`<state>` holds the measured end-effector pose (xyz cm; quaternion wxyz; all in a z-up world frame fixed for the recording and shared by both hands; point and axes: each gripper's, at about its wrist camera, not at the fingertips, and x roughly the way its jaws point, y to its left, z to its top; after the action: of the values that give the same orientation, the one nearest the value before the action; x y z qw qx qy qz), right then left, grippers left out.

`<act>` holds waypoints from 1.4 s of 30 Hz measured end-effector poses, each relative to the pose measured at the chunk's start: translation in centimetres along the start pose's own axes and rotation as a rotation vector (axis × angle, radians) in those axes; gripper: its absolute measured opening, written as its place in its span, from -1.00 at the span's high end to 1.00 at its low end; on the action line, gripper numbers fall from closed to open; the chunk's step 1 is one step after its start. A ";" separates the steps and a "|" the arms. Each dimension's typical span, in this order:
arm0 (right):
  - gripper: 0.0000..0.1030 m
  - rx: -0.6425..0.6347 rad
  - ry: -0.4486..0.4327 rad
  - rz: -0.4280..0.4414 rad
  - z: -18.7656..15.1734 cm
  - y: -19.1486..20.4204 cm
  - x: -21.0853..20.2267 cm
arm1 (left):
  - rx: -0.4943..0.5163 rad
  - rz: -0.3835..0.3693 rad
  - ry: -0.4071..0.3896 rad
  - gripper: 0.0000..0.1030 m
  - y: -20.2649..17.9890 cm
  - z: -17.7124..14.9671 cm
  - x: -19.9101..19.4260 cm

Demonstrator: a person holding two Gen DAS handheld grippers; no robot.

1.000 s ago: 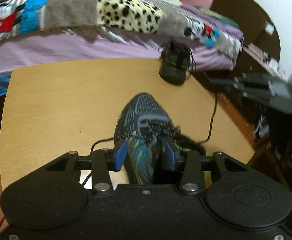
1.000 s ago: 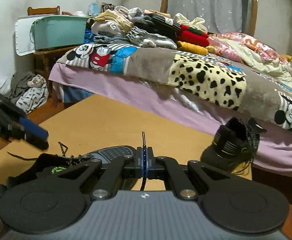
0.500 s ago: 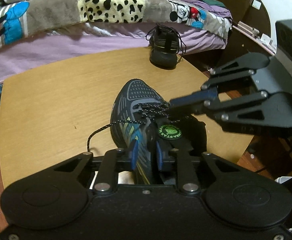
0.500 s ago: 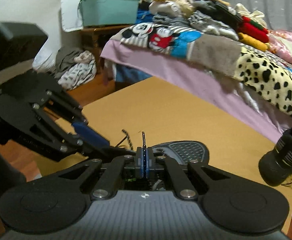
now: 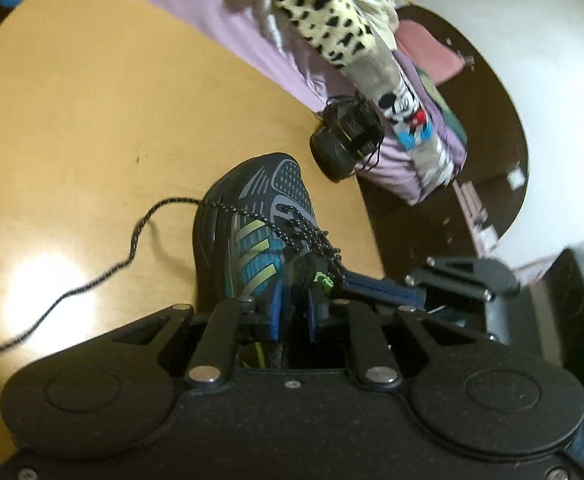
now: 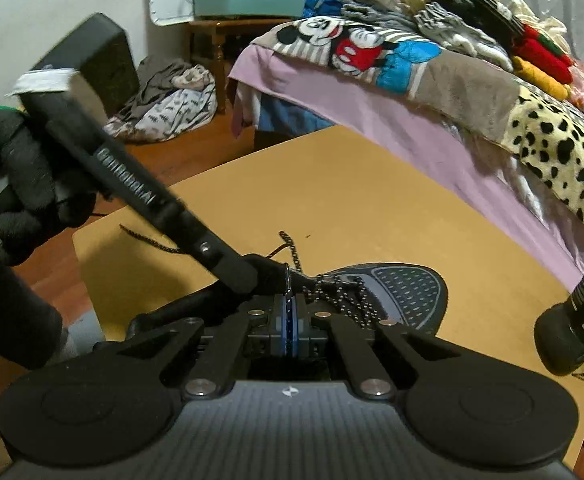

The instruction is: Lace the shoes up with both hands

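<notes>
A dark running shoe (image 5: pixel 251 216) with blue and green stripes stands on the wooden table (image 5: pixel 91 100), toe pointing away. My left gripper (image 5: pixel 295 300) is at the shoe's opening. Its jaws are closing with the collar edge pinched between the blue pads. My right gripper (image 5: pixel 348 276) comes in from the right over the tongue, shut on one speckled lace end (image 6: pixel 287 248) that sticks up past its fingertips. The other lace end (image 5: pixel 131 248) trails loose to the left across the table. In the right wrist view, my right gripper (image 6: pixel 287 308) sits just behind the laced eyelets (image 6: pixel 344 292).
A second black shoe (image 5: pixel 346 140) stands at the table's far edge, against the bed (image 6: pixel 372 92) piled with blankets and clothes. A gloved hand (image 6: pixel 23 176) holds the left gripper's handle. The floor lies beyond the table edge on the left and right.
My left gripper rolled and sank lower, and its jaws narrowed onto the shoe's collar. The right gripper came in from the right to the lacing, still shut on its lace end.
</notes>
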<state>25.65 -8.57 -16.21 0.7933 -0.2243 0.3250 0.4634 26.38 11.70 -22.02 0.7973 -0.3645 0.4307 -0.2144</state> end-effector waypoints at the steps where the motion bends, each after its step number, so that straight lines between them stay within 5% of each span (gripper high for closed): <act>1: 0.91 -0.004 0.004 0.002 0.1 0.1 0.0 | -0.022 -0.010 -0.001 0.76 0.2 0.0 0.0; 42: 0.91 -0.064 0.076 -0.002 0.6 1.5 1.1 | 0.035 0.021 0.016 0.77 -0.6 0.1 0.0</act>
<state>24.91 -6.83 -16.65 0.7731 -0.2674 0.3397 0.4641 26.51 11.35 -21.54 0.8024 -0.3443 0.4369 -0.2164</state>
